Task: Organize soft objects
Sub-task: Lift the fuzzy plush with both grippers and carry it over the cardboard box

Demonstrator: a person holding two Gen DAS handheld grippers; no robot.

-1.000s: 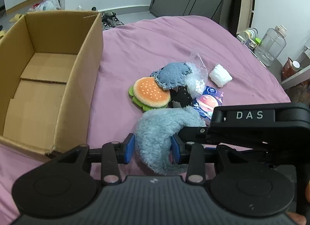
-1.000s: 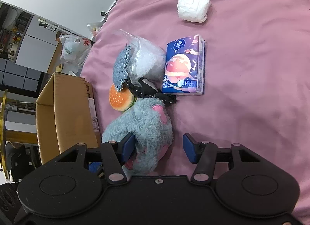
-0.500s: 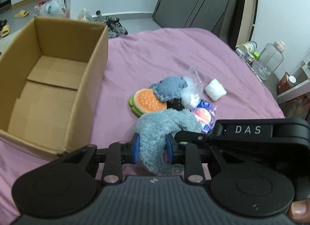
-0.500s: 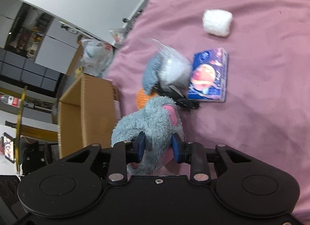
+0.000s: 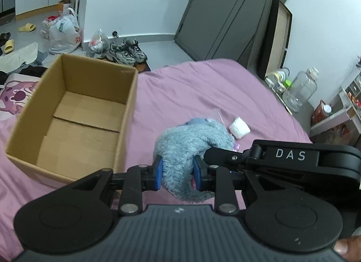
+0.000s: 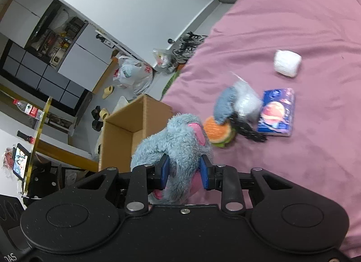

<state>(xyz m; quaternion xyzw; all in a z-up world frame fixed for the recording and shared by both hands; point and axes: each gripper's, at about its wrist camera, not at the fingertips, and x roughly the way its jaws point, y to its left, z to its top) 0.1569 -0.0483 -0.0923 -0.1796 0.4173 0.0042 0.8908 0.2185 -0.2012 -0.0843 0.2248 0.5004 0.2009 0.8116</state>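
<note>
A fluffy blue plush toy (image 5: pixel 191 140) with pink patches hangs above the pink bed (image 5: pixel 191 90), held from both sides. My left gripper (image 5: pixel 177 176) is shut on one part of it. My right gripper (image 6: pixel 183 172) is shut on another part of the plush toy (image 6: pixel 176 140), and its black body crosses the left wrist view. An open cardboard box (image 5: pixel 74 117) stands empty on the bed, left of the toy. Still on the sheet lie a burger plush (image 6: pixel 217 132), a grey-blue fabric piece (image 6: pixel 224 104), a clear plastic bag (image 6: pixel 247 101), a blue tissue pack (image 6: pixel 277 113) and a white bundle (image 6: pixel 287 63).
Past the foot of the bed the floor holds shoes (image 5: pixel 126 52), plastic bags (image 5: pixel 64 29) and slippers (image 5: pixel 27 28). A clear water jug (image 5: pixel 301 90) and small bottles stand on a stand right of the bed. A dark wardrobe (image 5: pixel 225 13) lines the far wall.
Both grippers closed on the blue plush toy and lifted it off the bed. The views rose, so the box and the other soft things now sit lower and farther away.
</note>
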